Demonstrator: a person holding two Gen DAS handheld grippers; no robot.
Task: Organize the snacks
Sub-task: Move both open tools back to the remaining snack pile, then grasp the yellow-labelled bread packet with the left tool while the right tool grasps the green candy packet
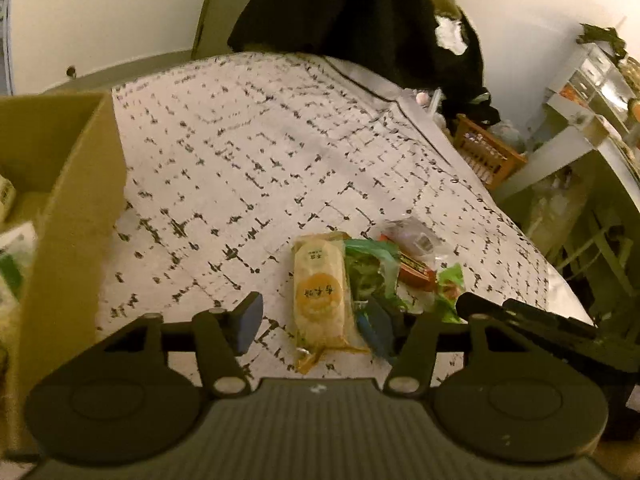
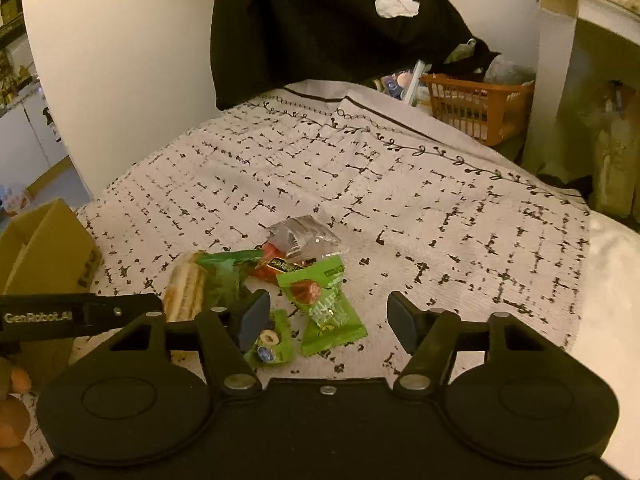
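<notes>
A small heap of snacks lies on the patterned cloth point(image 1: 248, 152). In the left wrist view a pale yellow cracker pack point(image 1: 320, 296) lies lengthwise between my left gripper's point(image 1: 314, 326) fingers; a gap shows at the left pad, so it is open. Green packets point(image 1: 372, 272), a red bar point(image 1: 416, 270) and a clear wrapper point(image 1: 412, 236) lie just right of it. My right gripper point(image 2: 330, 322) is open around a green packet point(image 2: 332, 308) without touching it. A smaller green packet point(image 2: 270, 342) sits by its left finger point(image 2: 256, 318). The cardboard box point(image 1: 80, 200) stands at the left.
Black clothing point(image 2: 320, 28) hangs over the table's far side. An orange basket point(image 2: 476, 104) sits beyond the far right corner, beside white shelving point(image 1: 580, 120). The cloth ends at the right, where bare white table point(image 2: 612, 264) shows. A hand point(image 2: 16, 412) holds the left gripper.
</notes>
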